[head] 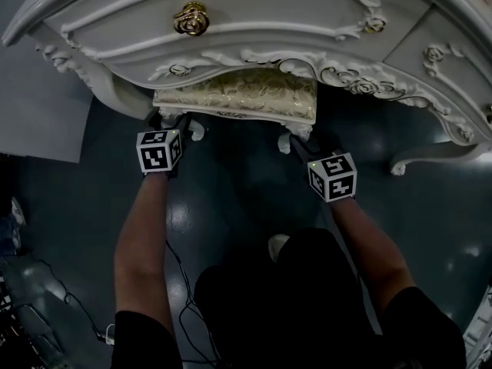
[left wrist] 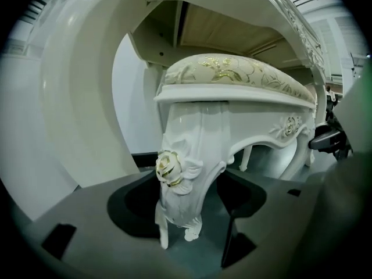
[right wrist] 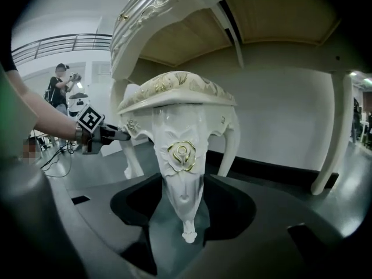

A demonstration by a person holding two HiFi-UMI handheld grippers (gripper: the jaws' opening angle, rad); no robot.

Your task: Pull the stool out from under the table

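Stool [head: 238, 94] under table [head: 254, 21], legs [left wrist: 180, 179] between parted jaws

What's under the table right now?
The stool, gold-patterned cushion up, tucked under the table. Each front leg stands between a gripper's open jaws: left gripper, right gripper. In the head view the table covers its rear.

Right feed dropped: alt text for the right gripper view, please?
The open right claw straddles a front leg of the stool, not pressing it. The stool sits under the table; the left claw is at the next leg.
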